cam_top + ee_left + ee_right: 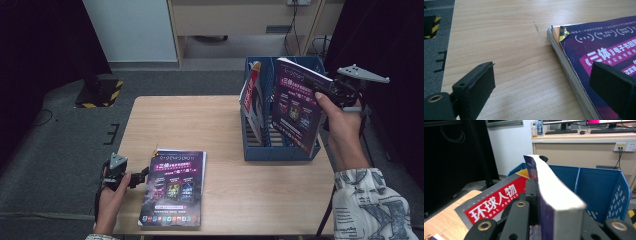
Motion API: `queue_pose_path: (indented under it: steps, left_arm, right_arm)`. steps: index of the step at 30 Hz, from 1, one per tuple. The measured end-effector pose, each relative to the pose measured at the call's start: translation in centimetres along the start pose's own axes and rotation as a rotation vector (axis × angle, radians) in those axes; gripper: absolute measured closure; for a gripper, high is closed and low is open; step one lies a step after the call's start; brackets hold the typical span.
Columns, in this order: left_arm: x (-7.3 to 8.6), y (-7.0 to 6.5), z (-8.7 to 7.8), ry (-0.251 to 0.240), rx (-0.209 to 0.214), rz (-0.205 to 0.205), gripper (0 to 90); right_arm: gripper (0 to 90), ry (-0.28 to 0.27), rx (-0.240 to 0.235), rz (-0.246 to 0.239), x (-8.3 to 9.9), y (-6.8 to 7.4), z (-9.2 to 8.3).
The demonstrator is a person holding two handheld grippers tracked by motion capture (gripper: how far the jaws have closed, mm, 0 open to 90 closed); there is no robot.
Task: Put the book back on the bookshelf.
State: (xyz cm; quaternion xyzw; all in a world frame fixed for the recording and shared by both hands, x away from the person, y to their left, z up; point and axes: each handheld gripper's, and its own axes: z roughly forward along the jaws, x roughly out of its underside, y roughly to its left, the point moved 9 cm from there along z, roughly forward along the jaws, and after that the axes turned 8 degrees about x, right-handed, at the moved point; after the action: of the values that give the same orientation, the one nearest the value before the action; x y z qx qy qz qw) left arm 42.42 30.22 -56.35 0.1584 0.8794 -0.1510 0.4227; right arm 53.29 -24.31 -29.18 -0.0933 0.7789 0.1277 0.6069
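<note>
Your right gripper [327, 90] is clamped on a purple book [296, 107], jaws pressed flat against both covers, and you're holding it upright over the blue file rack [280, 149] at the far right of the table [200, 120]. In the right gripper view the book's white page edge [554, 192] runs straight away from the camera, with the rack's blue wall behind it. A red-and-white magazine [251, 97] leans in the rack's left slot, just beside the book you're carrying. Whether the book's lower edge is touching the rack yet, I can't quite tell from up here.

Over on the near left, your left gripper [136, 177] sits low at the table's edge, jaws spread wide with nothing between them. One jaw hangs above bare wood, the other over the corner of a second purple book [174, 187] lying flat, cover up. Its top corner is dog-eared [564, 32].
</note>
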Motion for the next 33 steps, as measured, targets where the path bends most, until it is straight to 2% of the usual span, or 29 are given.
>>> queue_pose_path:
  steps: [9,15,18,24,28,33]
  left_arm:
    - [0.1,-0.2,0.0,-0.002,0.004,-0.005,5.9]
    - [0.0,-0.4,0.1,-0.006,0.009,0.002,5.9]
    - [-0.1,-0.6,0.2,-0.011,0.025,-0.013,5.9]
    - [-0.2,-0.5,-0.1,-0.026,0.016,-0.024,5.9]
    - [-0.3,-0.1,-0.5,-0.039,0.006,-0.033,5.9]
    - [-0.4,-0.1,-0.6,-0.043,0.004,-0.031,5.9]
  right_arm:
    - [82.5,-0.010,0.055,0.039,0.3,-0.9,1.8]
    - [82.5,-0.025,0.090,0.044,0.0,-1.3,3.0]
    - [82.5,-0.025,0.115,0.047,0.1,-1.7,3.5]
    - [82.5,-0.037,0.144,0.064,0.3,-2.1,4.4]
    - [82.4,-0.057,0.143,0.101,0.5,-2.2,4.6]
    - [82.4,-0.052,0.144,0.112,1.0,-1.8,5.3]
